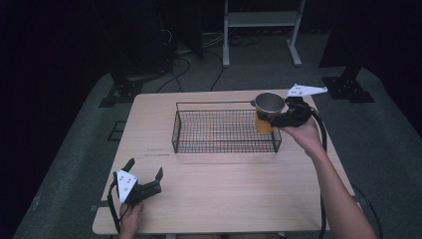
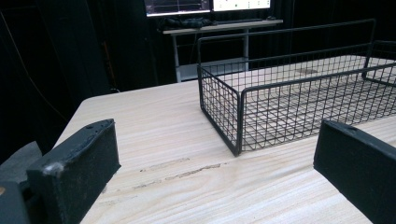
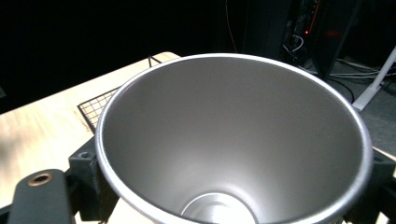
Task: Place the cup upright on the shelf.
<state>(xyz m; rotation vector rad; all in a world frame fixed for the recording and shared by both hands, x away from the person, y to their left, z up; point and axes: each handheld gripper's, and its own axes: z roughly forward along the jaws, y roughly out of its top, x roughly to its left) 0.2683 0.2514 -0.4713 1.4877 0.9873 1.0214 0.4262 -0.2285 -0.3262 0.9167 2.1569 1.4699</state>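
High view: pale wooden table (image 1: pixel 224 194), black wire-mesh basket (image 1: pixel 225 130) at its far middle, and the right gripper (image 1: pixel 272 118) clamping an orange-bodied metal cup with a silver interior (image 1: pixel 268 110) upright above the basket's far right corner. The cup's base looks level with the top wire, though overlap makes that unsure, so a low pass could catch the rim and tip it. Left gripper (image 1: pixel 145 176), jaws spread and empty, sits well apart at the near left.

A pale wooden counter (image 1: pixel 224 189) stands on a grey floor (image 1: pixel 74 164). Behind it, a white-framed shelf stand (image 1: pixel 261 30) rises beside tangled black cables (image 1: pixel 186 57), and lit monitors (image 2: pixel 205 5) sit on a far desk.
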